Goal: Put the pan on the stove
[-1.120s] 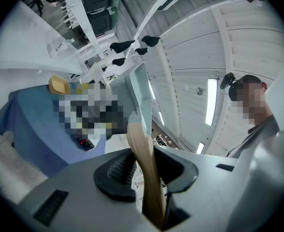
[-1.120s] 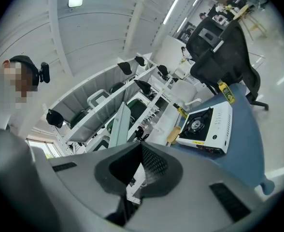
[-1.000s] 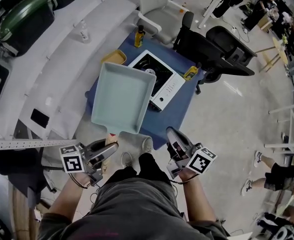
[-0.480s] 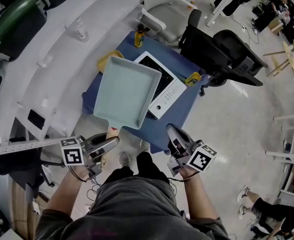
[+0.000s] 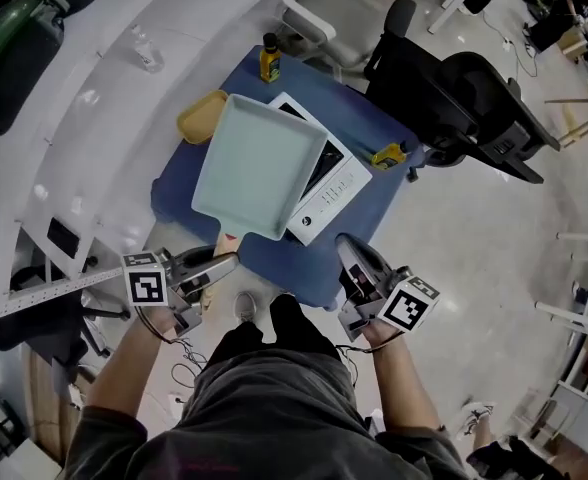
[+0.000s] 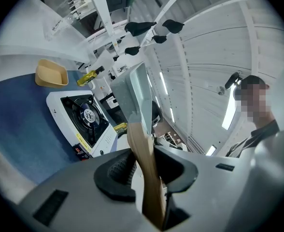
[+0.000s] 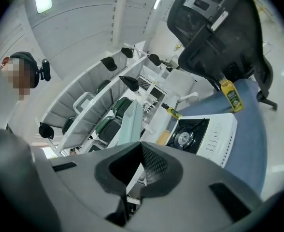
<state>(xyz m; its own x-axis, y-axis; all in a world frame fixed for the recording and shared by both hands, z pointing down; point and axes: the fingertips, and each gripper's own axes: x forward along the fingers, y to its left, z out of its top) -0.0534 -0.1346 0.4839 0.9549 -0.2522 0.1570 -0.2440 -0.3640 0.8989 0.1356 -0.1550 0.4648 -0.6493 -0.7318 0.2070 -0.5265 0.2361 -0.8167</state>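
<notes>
A light teal square pan (image 5: 259,163) hangs level above the blue-covered table (image 5: 369,128), over the left part of the white single-burner stove (image 5: 326,186). Its wooden handle (image 5: 222,249) sticks out toward me, and my left gripper (image 5: 217,268) is shut on it. In the left gripper view the handle (image 6: 144,163) runs up between the pads to the pan (image 6: 134,88), with the stove (image 6: 86,117) below and to the left. My right gripper (image 5: 352,260) hangs near the table's front edge, shut and empty. From its view the pan (image 7: 131,123) shows edge-on beside the stove (image 7: 200,137).
A yellow dish (image 5: 202,116) lies left of the stove and a dark bottle (image 5: 268,60) stands at the table's far corner. A small yellow bottle (image 5: 387,155) lies at the right edge. A black office chair (image 5: 464,98) stands beyond the table, and white shelving (image 5: 94,118) runs along the left.
The pan has been carried forward and right, so it now covers more of the stove. The right gripper has kept its place.
</notes>
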